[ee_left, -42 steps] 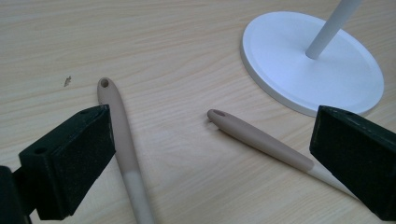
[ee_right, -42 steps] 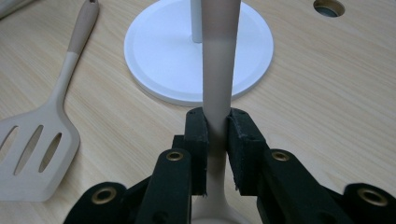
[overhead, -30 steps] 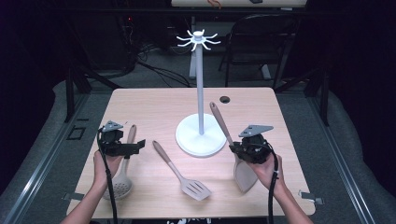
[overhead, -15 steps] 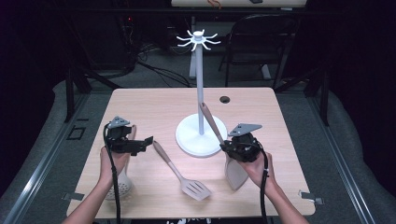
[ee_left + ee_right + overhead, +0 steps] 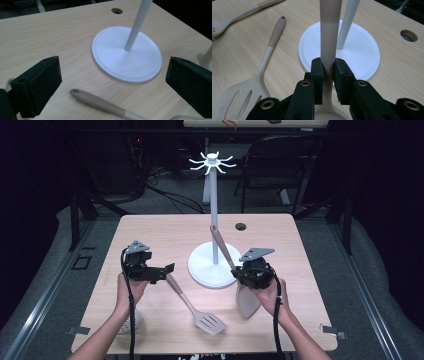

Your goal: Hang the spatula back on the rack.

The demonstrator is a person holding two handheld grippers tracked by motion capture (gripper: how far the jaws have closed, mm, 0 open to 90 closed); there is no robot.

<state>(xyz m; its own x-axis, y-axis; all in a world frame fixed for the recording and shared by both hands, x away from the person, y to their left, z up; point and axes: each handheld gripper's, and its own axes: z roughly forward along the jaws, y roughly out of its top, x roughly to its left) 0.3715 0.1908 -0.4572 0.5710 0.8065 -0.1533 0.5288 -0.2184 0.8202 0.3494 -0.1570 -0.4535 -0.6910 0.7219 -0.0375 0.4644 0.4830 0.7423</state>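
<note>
A white utensil stand [image 5: 214, 220] rises from a round base [image 5: 200, 267] at mid-table, with hooks at its top. My right gripper [image 5: 240, 273] is shut on the handle of a beige utensil [image 5: 221, 245]. The handle leans up and left past the pole, and the broad head [image 5: 247, 304] hangs below my hand. In the right gripper view the pads [image 5: 319, 75] squeeze that handle [image 5: 329, 32] in front of the pole [image 5: 348, 22]. My left gripper [image 5: 167, 270] is open beside the base's left edge, its jaws wide apart [image 5: 115, 85] above a slotted spatula's handle [image 5: 100, 103].
The slotted spatula [image 5: 195, 307] lies flat between my hands, blade toward the front edge. Another pale utensil [image 5: 131, 325] lies under my left forearm near the front left. A cable hole [image 5: 241, 226] sits behind the stand. A dark chair [image 5: 280, 165] stands beyond the table.
My left gripper has moved right toward the stand's base and risen a little. My right gripper has carried the beige utensil left, bringing its handle close to the pole.
</note>
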